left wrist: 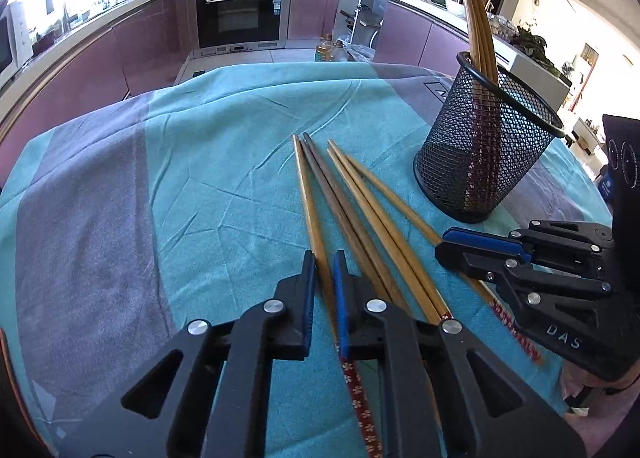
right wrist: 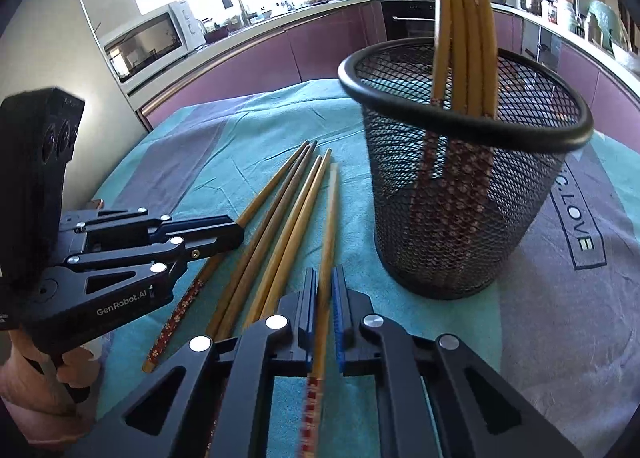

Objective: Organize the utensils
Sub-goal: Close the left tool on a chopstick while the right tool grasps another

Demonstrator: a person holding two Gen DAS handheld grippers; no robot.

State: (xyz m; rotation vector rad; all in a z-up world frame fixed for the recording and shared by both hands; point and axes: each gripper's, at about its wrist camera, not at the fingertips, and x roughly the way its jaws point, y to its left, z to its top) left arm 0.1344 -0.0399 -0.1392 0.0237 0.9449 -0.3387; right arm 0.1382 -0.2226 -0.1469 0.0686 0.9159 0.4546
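Chopstick (right wrist: 327,225) between right gripper (right wrist: 324,278) fingers (right wrist: 309,290)

The chopsticks (right wrist: 464,17) standing in the mesh cup (right wrist: 460,217) run past the top edge in the right wrist view, tips unseen. The chopstick (right wrist: 326,242) in the right hand-held gripper (right wrist: 323,290) is motion-blurred, its patterned end smeared. In the left wrist view, the left hand-held gripper (left wrist: 323,278) covers the middle of a chopstick (left wrist: 310,201); the tabletop (left wrist: 224,161) is hidden under cloth
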